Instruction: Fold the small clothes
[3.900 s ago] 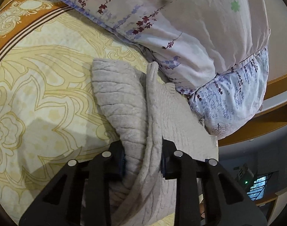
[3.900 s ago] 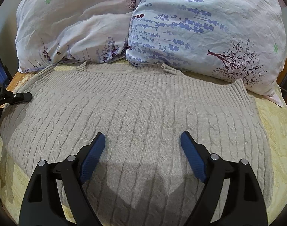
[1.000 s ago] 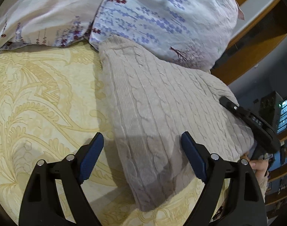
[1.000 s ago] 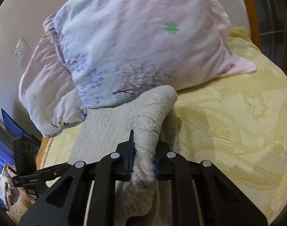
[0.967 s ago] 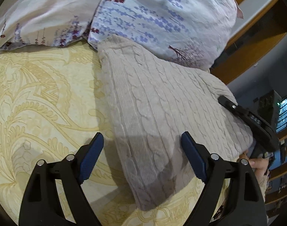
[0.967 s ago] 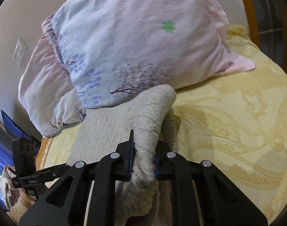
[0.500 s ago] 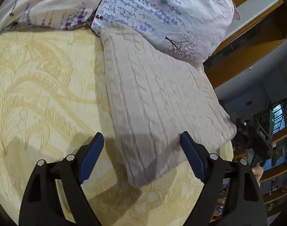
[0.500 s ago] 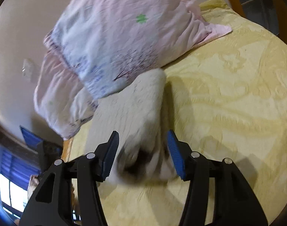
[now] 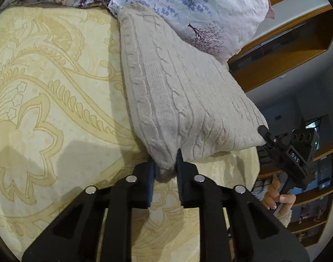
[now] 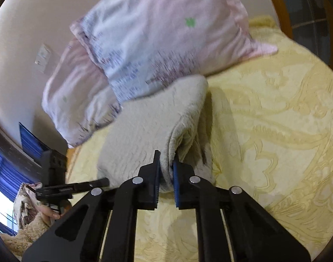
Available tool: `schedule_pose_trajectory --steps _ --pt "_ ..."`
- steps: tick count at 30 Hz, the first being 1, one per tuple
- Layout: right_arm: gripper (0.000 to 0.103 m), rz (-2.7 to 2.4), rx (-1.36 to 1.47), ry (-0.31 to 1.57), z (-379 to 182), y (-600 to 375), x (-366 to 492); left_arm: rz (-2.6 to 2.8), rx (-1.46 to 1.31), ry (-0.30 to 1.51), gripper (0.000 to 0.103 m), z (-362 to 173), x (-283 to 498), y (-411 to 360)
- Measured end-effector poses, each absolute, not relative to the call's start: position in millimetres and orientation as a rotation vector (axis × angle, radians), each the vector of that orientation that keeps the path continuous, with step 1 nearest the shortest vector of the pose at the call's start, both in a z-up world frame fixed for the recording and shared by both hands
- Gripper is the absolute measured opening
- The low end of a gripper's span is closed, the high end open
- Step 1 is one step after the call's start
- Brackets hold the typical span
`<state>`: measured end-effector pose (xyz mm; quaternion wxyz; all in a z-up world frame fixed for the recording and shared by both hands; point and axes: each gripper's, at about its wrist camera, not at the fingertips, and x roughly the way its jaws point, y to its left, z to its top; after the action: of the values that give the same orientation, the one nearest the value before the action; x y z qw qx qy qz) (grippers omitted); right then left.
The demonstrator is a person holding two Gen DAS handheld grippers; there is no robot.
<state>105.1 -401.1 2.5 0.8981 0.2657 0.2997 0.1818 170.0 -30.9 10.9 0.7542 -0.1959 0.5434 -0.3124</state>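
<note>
Left claw (image 9: 165,166) pinching sweater (image 9: 183,91) corner, right claw (image 10: 166,170) likewise

The only legible lettering is "DAS", in white capitals on a small dark label (image 9: 295,154) fixed to the body of the right gripper (image 9: 263,129), seen from the left wrist camera at the right edge of the picture. In the right wrist view, the left gripper (image 10: 104,182) carries a short strip of pale print along its black finger, too small and blurred to make out. Nothing else bears readable text.
</note>
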Motion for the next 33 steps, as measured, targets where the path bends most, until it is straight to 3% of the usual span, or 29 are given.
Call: schedule_pose_trajectory --steps 15,16,19,20,21,24,28,30,32,33 --pt "0.013 0.270 0.509 0.781 -39.8 -405.1 115.5 -0.726 -0.344 1.168 0.016 8.7 161.6 -34.8" --pt "0.022 0.287 0.531 0.781 -36.4 -408.1 115.3 -0.730 -0.341 1.169 0.017 10.4 160.4 -32.9" --pt "0.066 0.290 0.610 0.750 -24.6 -424.5 118.6 -0.722 -0.354 1.160 0.030 16.2 162.0 -25.7" --pt "0.070 0.295 0.637 0.732 -21.3 -430.2 121.9 -0.710 -0.359 1.144 0.047 20.2 163.5 -22.4" --pt "0.070 0.303 0.665 0.719 -17.9 -435.8 127.0 -0.693 -0.364 1.123 0.061 24.5 165.5 -18.9" --pt "0.070 0.329 0.771 0.727 -13.1 -449.2 153.8 -0.678 -0.431 1.069 0.069 37.4 178.4 -9.9" --pt "0.068 0.300 0.823 0.790 -18.1 -450.1 201.9 -0.615 -0.447 1.096 0.071 37.5 210.1 -17.6" --pt "0.053 0.291 0.813 0.815 -22.8 -445.5 219.8 -0.578 -0.462 1.127 0.071 31.2 223.4 -20.6" --pt "0.015 0.306 0.805 0.825 -26.3 -439.5 229.1 -0.570 -0.458 1.135 0.071 26.4 231.4 -22.9" --pt "0.014 0.321 0.798 0.822 -26.8 -436.5 232.4 -0.562 -0.453 1.134 0.071 25.3 232.8 -22.1"
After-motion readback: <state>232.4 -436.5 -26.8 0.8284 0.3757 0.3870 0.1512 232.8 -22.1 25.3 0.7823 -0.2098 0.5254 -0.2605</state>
